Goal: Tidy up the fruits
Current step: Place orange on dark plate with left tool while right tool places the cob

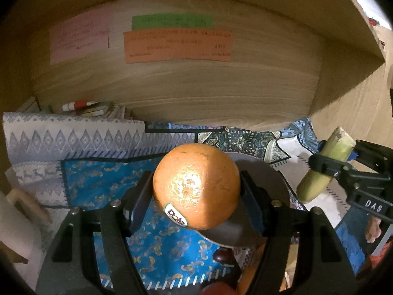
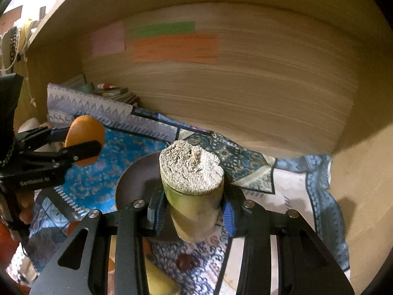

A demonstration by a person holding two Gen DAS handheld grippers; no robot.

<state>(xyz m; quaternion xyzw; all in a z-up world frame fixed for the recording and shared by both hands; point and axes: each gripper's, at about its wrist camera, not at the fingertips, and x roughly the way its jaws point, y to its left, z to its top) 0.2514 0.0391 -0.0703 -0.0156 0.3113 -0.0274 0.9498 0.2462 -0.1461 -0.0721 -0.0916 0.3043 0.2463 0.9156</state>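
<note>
My left gripper [image 1: 196, 189] is shut on an orange [image 1: 196, 186] with a Dole sticker and holds it above a grey plate [image 1: 265, 172]. It also shows in the right wrist view [image 2: 84, 140], at the left. My right gripper [image 2: 191, 211] is shut on a yellow-green cut stalk piece [image 2: 192, 186] with a pale fibrous end, held above the patterned cloth [image 2: 282, 191]. In the left wrist view the stalk piece [image 1: 321, 167] and right gripper [image 1: 343, 162] are at the right. The grey plate [image 2: 137, 177] lies between the two grippers.
Patterned blue cloths [image 1: 103, 182] cover the shelf floor inside a wooden cabinet [image 1: 184, 86]. Coloured paper notes [image 1: 176, 44] stick to the back wall. Books and a glue stick [image 1: 81, 104] lie at the back left. More fruit [image 1: 223, 255] lies below the left gripper.
</note>
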